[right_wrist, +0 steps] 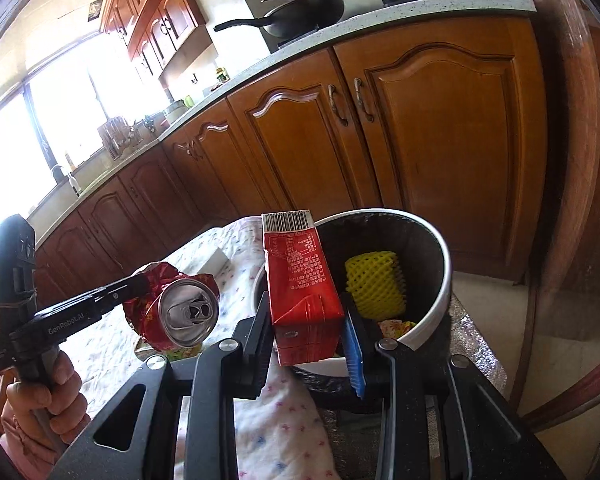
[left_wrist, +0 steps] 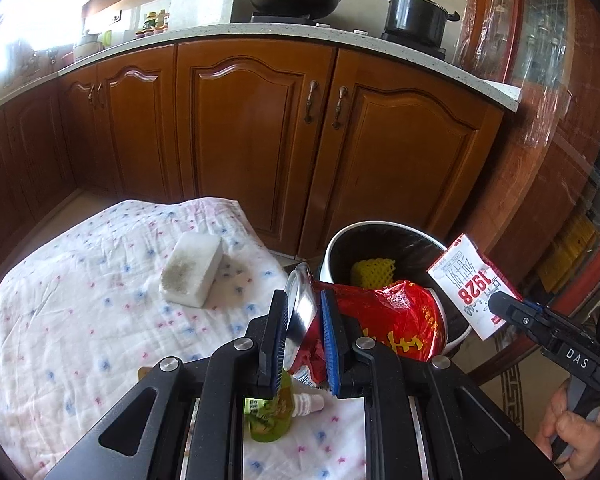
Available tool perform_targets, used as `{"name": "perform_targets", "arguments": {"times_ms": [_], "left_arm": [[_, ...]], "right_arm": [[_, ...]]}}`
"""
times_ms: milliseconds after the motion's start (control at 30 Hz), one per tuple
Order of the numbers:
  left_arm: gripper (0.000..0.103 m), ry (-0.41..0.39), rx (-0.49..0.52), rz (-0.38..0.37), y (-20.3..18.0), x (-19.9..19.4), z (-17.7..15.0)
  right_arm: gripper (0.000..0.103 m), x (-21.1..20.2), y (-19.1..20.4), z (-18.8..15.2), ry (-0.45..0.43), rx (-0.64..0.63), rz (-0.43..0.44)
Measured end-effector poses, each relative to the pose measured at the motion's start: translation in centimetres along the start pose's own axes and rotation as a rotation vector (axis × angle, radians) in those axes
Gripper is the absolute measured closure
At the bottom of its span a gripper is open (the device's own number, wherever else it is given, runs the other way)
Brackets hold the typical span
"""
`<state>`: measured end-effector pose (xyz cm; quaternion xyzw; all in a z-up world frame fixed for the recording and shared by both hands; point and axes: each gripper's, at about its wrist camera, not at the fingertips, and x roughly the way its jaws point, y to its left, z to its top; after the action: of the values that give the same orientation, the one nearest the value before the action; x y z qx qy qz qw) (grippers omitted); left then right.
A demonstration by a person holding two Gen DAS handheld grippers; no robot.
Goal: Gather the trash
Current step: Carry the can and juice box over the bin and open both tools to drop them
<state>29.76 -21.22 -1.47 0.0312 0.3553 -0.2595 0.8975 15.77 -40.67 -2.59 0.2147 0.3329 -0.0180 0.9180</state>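
My left gripper (left_wrist: 304, 336) is shut on a crushed red drink can (left_wrist: 384, 320), whose silver top (left_wrist: 300, 304) faces left. The can hangs over the table edge, just left of the white bin (left_wrist: 380, 227). My right gripper (right_wrist: 308, 340) is shut on a red milk carton (right_wrist: 304, 292), held upright over the near left rim of the bin (right_wrist: 440, 248). A yellow foam net (right_wrist: 374, 284) lies inside the bin. The right wrist view also shows the can (right_wrist: 180, 312) in the left gripper (right_wrist: 140, 284). The left wrist view shows the carton (left_wrist: 472, 284) in the right gripper (left_wrist: 500, 304).
A white foam block (left_wrist: 192, 272) lies on the flowered cloth (left_wrist: 80, 300) over the table. A green bottle (left_wrist: 268, 416) and a small white bottle (left_wrist: 308, 402) lie beneath my left gripper. Wooden cabinets (left_wrist: 240, 128) stand behind. A person's hand (right_wrist: 40, 400) holds the left gripper's handle.
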Motion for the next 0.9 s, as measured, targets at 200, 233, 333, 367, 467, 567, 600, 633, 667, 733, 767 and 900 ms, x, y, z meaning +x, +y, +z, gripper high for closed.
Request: {"name": "perform_targets", "arguments": {"times_ms": [200,233,333,367,467,567,600,633,667,733,767,900], "left_arm": [[0.088,0.016,0.062,0.015,-2.2,3.1,1.8],[0.088,0.022,0.072,0.018,-2.6,3.7,2.0],[0.088,0.043,0.11,0.032,-3.7,5.6,2.6],[0.088,0.05,0.122,0.038,-4.1,6.2,2.7],[0.088,0.068,0.158,0.048,-5.0,7.8,3.0],[0.088,0.079,0.189,0.057,-5.9,8.9,3.2],[0.088,0.081,0.198,0.06,-6.1,9.1,3.3],[0.087,0.082,0.205,0.063,-6.4,9.4,3.3],[0.087,0.082,0.21,0.065,-6.5,9.6,3.4],[0.087,0.086,0.212,0.067,-6.8,10.2,3.4],[0.087,0.087,0.212,0.068,-6.7,10.2,3.4],[0.087,0.098,0.218,0.073,-6.7,10.6,3.1]], "right_arm": [[0.071,1.0,-1.6,0.8,0.022,0.003,-0.043],[0.071,1.2,-1.9,1.0,0.029,0.003,-0.05],[0.071,2.0,-2.7,1.3,0.049,0.007,-0.068],[0.071,2.2,-2.9,1.3,0.054,0.007,-0.073],[0.071,3.0,-3.5,1.6,0.069,0.0,-0.086],[0.071,3.7,-3.9,2.0,0.088,-0.005,-0.1],[0.071,4.0,-4.1,2.1,0.093,-0.003,-0.1],[0.071,4.3,-4.2,2.2,0.098,-0.003,-0.1],[0.071,4.4,-4.3,2.2,0.102,-0.005,-0.102],[0.071,4.8,-4.3,2.2,0.111,-0.01,-0.105],[0.071,5.1,-4.4,2.2,0.115,-0.011,-0.106],[0.071,5.9,-4.4,2.3,0.136,-0.017,-0.112]]}}
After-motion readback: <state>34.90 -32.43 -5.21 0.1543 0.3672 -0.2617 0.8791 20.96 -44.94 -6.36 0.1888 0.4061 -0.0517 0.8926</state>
